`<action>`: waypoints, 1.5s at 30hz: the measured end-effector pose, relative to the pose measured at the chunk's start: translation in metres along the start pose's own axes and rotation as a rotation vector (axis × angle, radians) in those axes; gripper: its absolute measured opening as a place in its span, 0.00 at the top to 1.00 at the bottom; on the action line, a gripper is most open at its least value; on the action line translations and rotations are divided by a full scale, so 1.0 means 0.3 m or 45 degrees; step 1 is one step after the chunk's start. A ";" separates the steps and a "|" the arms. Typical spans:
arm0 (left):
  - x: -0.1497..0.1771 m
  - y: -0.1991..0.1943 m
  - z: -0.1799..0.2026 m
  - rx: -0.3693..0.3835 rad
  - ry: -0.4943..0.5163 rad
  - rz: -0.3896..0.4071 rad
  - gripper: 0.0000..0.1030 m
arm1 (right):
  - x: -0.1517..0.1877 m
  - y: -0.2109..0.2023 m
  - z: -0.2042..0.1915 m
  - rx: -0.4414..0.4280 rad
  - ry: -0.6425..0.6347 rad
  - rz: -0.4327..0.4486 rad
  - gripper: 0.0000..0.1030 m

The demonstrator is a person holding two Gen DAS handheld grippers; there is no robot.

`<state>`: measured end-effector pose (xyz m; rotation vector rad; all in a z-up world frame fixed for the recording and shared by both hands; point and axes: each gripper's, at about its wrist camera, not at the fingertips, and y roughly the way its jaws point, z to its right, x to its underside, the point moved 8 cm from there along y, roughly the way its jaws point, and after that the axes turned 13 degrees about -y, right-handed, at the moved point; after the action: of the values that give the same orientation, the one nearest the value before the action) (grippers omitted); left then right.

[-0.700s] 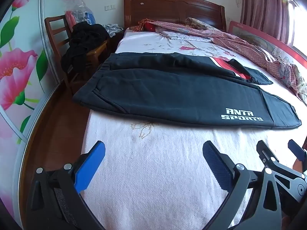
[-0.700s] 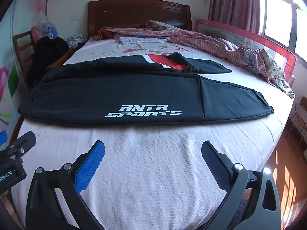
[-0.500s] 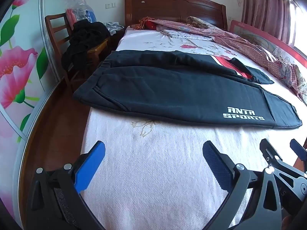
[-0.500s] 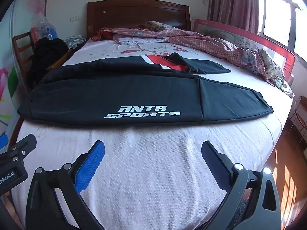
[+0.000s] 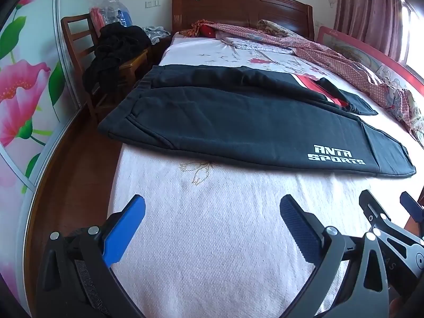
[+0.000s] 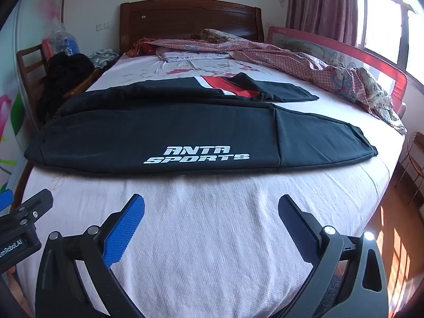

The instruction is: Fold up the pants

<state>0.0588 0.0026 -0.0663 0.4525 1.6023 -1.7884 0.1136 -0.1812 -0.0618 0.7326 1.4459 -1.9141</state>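
Black sports pants [image 5: 238, 129] with white "ANTA SPORTS" lettering and a red-and-white panel lie flat across the pink textured bed cover [image 5: 212, 238], waistband toward the wooden chair [image 5: 79, 39]. Left hand-held gripper [image 5: 212, 214] and right hand-held gripper [image 6: 211, 212] hover over bare cover near the pants, jaws spread wide, holding nothing.

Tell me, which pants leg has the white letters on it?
The near leg, closest to both open grippers, carries the white ANTA SPORTS print. The far leg has a red and white patch instead.
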 end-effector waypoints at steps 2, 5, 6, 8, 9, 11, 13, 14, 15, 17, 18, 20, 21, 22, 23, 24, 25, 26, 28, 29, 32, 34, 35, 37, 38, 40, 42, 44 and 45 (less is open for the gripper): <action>-0.001 -0.001 0.001 0.002 -0.003 -0.002 0.02 | -0.009 -0.002 0.000 0.000 0.005 0.000 0.03; -0.001 -0.001 0.000 0.006 -0.001 -0.003 0.02 | -0.008 -0.001 0.003 -0.001 0.005 -0.002 0.03; -0.001 -0.002 0.002 0.008 -0.001 -0.003 0.02 | -0.008 0.000 0.003 -0.002 0.005 -0.001 0.03; 0.000 -0.004 0.004 0.010 0.001 -0.003 0.02 | -0.008 0.000 0.002 -0.001 0.006 -0.001 0.03; 0.000 -0.004 0.004 0.008 0.001 -0.003 0.02 | -0.008 0.000 0.002 -0.002 0.005 -0.002 0.03; 0.002 -0.005 0.005 0.011 0.001 -0.005 0.02 | -0.008 0.000 0.001 -0.002 0.005 -0.002 0.03; 0.001 -0.003 0.006 0.011 0.000 -0.009 0.02 | -0.007 0.000 0.001 -0.002 0.006 -0.001 0.03; 0.003 -0.003 0.006 0.009 0.001 -0.008 0.02 | -0.007 0.000 0.001 -0.002 0.006 -0.001 0.03; 0.004 -0.003 0.005 0.010 0.002 -0.009 0.02 | -0.007 0.001 0.001 -0.001 0.006 -0.002 0.03; 0.005 -0.005 0.006 0.012 0.000 -0.011 0.02 | -0.007 0.000 0.001 -0.002 0.006 -0.003 0.03; 0.005 -0.005 0.006 0.012 0.000 -0.011 0.02 | -0.006 0.001 -0.002 -0.002 0.005 -0.003 0.03; 0.006 -0.005 0.006 0.014 0.001 -0.013 0.02 | -0.006 0.002 -0.002 -0.003 0.005 -0.003 0.03; 0.006 -0.005 0.007 0.012 0.002 -0.012 0.02 | -0.006 0.001 -0.002 -0.003 0.005 -0.002 0.03; 0.006 -0.005 0.007 0.013 0.003 -0.013 0.02 | -0.006 0.002 -0.002 -0.003 0.005 -0.003 0.03; 0.007 -0.005 0.008 0.015 0.004 -0.015 0.02 | -0.006 0.002 -0.002 -0.003 0.005 -0.003 0.03; 0.007 -0.006 0.009 0.014 0.002 -0.015 0.02 | -0.006 0.002 -0.002 -0.003 0.005 -0.003 0.03; 0.007 -0.006 0.010 0.015 0.002 -0.015 0.02 | -0.006 0.001 -0.002 -0.003 0.006 -0.003 0.03; 0.007 -0.006 0.011 0.016 0.002 -0.016 0.02 | -0.007 0.001 -0.003 -0.003 0.006 -0.003 0.03; 0.007 -0.007 0.011 0.015 0.002 -0.015 0.02 | -0.007 0.001 -0.003 -0.002 0.005 -0.002 0.03; 0.008 -0.007 0.011 0.016 0.001 -0.017 0.02 | -0.007 0.001 -0.003 -0.003 0.006 -0.003 0.03; 0.008 -0.008 0.011 0.018 0.001 -0.017 0.02 | -0.007 0.001 -0.003 -0.003 0.005 -0.003 0.03; 0.007 -0.007 0.011 0.017 0.000 -0.018 0.02 | -0.007 0.001 -0.002 -0.003 0.006 -0.003 0.03; 0.007 -0.008 0.011 0.019 -0.001 -0.018 0.02 | -0.007 0.001 -0.002 -0.003 0.007 -0.002 0.03; 0.008 -0.008 0.012 0.017 0.002 -0.017 0.02 | -0.007 0.002 -0.004 -0.002 0.006 -0.002 0.03; 0.008 -0.007 0.012 0.019 0.002 -0.018 0.02 | -0.007 0.002 -0.006 -0.002 0.006 -0.001 0.03; 0.008 -0.008 0.012 0.018 0.001 -0.020 0.02 | -0.007 0.002 -0.005 -0.002 0.007 -0.001 0.03; 0.007 -0.007 0.011 0.018 0.002 -0.017 0.02 | -0.008 0.001 -0.007 -0.002 0.009 0.001 0.03; 0.007 -0.007 0.012 0.018 0.000 -0.019 0.02 | -0.007 0.000 -0.005 -0.002 0.010 0.002 0.03; 0.008 -0.007 0.012 0.018 0.000 -0.018 0.02 | -0.007 -0.001 -0.006 -0.001 0.011 0.003 0.03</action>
<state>0.0565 -0.0015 -0.0657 0.4486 1.5976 -1.8113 0.1150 -0.1792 -0.0604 0.7423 1.4506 -1.9106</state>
